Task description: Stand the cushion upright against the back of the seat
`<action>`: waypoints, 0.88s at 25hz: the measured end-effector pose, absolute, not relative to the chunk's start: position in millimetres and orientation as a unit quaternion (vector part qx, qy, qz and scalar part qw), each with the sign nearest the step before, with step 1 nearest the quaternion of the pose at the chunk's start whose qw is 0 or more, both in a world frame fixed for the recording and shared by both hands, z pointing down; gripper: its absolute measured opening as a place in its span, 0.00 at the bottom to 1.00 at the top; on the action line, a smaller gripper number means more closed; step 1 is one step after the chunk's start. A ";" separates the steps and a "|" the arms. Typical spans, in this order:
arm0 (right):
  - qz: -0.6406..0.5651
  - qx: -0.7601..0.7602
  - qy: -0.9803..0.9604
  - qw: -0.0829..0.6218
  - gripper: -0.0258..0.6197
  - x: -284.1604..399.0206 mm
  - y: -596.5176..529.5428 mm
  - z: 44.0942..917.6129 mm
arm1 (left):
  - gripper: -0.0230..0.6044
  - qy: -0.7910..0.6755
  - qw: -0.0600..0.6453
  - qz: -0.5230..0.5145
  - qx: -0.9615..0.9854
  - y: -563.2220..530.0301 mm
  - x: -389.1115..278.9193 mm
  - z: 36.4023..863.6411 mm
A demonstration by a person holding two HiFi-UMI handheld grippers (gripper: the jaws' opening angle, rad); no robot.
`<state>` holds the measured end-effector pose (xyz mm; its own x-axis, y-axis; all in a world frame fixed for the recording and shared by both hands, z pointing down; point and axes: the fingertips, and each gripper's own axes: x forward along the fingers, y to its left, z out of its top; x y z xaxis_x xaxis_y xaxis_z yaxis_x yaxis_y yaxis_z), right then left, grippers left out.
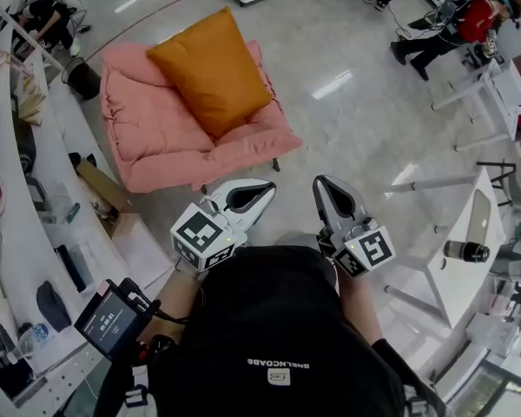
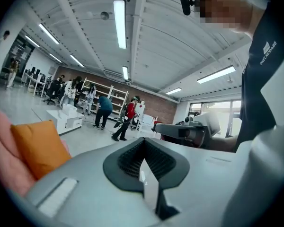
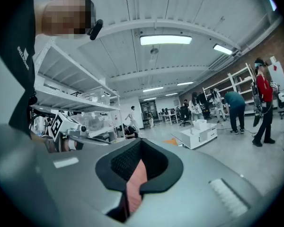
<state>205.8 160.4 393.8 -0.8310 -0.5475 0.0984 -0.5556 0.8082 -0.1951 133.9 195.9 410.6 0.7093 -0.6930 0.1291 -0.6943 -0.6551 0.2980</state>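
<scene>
An orange cushion point(image 1: 213, 68) rests on a pink padded seat point(image 1: 169, 150), turned cornerwise and leaning over the seat's back part. The left gripper view has the cushion point(image 2: 38, 145) at its left edge against the pink seat point(image 2: 2, 160). My left gripper point(image 1: 265, 189) and right gripper point(image 1: 324, 183) are held side by side close to my body, short of the seat's front edge and apart from it. Both are shut with nothing between the jaws. The left gripper point(image 2: 143, 143) and the right gripper point(image 3: 141, 145) show closed pads in their own views.
A long white bench point(image 1: 17, 233) with clutter runs down the left, with a black bin point(image 1: 82, 76) and a cardboard box point(image 1: 104, 189) beside the seat. White tables point(image 1: 469, 233) stand at the right. People point(image 2: 125, 119) stand at shelves far behind.
</scene>
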 end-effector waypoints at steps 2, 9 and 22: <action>0.124 0.294 -0.948 0.016 0.05 196.2 156.0 397.6 | 0.07 -0.392 0.171 0.000 0.904 192.8 118.6 416.7; 0.150 0.275 -0.949 0.023 0.05 170.0 135.4 413.7 | 0.07 -0.433 0.173 -0.012 0.885 180.7 84.0 427.6; 0.179 0.182 -0.966 0.032 0.05 124.5 29.7 430.2 | 0.07 -0.553 0.182 -0.011 0.813 95.1 33.2 438.1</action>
<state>124.5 29.7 430.2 -0.9314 -0.3410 0.1275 -0.3641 0.8692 -0.3345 33.2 95.1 438.1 0.3880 -0.9031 0.1838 -0.8951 -0.3218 0.3086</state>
